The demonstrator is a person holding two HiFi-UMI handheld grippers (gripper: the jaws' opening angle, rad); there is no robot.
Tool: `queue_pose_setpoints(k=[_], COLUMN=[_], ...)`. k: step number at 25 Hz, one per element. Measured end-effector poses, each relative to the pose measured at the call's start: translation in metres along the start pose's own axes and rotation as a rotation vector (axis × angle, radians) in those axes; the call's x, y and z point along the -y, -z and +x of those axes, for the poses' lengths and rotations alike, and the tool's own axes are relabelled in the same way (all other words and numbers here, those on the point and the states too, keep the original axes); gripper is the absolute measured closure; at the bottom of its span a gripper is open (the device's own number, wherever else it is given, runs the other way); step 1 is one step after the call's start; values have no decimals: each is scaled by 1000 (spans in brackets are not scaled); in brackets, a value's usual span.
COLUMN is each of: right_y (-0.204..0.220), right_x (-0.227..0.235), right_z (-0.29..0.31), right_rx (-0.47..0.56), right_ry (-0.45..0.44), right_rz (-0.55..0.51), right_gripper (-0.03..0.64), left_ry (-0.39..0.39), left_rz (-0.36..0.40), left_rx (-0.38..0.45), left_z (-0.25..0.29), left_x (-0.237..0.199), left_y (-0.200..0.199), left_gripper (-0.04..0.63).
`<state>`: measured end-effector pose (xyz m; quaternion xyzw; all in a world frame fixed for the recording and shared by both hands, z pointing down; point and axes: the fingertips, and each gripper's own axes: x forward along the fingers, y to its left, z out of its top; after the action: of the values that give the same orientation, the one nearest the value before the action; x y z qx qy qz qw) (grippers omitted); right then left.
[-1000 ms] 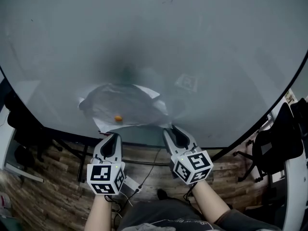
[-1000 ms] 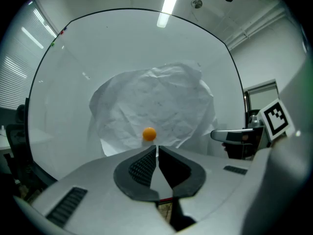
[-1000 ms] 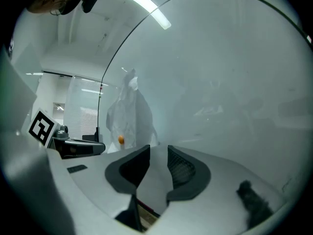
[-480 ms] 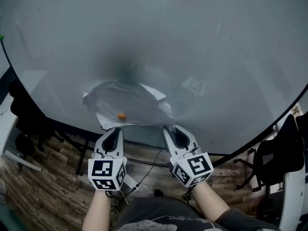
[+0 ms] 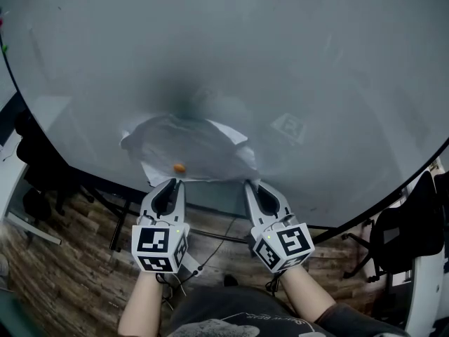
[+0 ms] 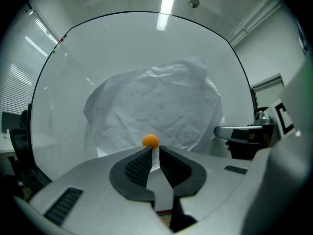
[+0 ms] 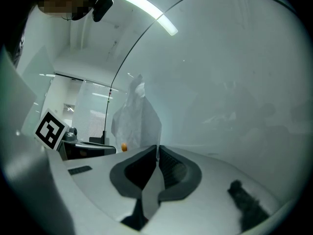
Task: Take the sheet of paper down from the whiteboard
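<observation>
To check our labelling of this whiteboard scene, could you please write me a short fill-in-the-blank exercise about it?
1. The number of magnets holding the paper on the whiteboard is ___.
2. The magnet near the paper's lower edge is ___ in colour.
3. The gripper right below the magnet is the ___ one.
Missing words: one; orange; left.

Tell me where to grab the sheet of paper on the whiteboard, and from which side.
Its bottom edge, from below. The sheet of paper is crumpled and bulges off the whiteboard, pinned by the orange magnet low at its middle, so the lower edge stands free. The left gripper pinches it under the magnet, the right gripper its lower right corner.
</observation>
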<state>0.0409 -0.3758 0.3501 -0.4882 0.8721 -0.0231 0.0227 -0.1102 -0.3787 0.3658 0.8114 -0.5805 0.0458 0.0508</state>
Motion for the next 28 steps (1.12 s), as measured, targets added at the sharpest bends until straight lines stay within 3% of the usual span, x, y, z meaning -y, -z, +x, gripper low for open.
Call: queue_pose_setpoints(k=[4, 12, 21, 28], right_y=[0, 0, 1, 1], right_x=[0, -3, -3, -4], right_z=[2, 3, 4, 5], right_rx=[2, 1, 8, 7], right_ry=[-8, -15, -27, -27], right_rz=[-6, 4, 5, -2], right_gripper=[584, 584, 584, 584], left_ry=[3, -30, -33, -39], left_rz=[-3, -25, -14, -21], left_rx=[0, 13, 12, 5], left_z=[4, 18, 25, 28], left_x=[1, -4, -7, -11], left_y=[-2, -8, -8, -7], left_gripper=[473, 397, 397, 440])
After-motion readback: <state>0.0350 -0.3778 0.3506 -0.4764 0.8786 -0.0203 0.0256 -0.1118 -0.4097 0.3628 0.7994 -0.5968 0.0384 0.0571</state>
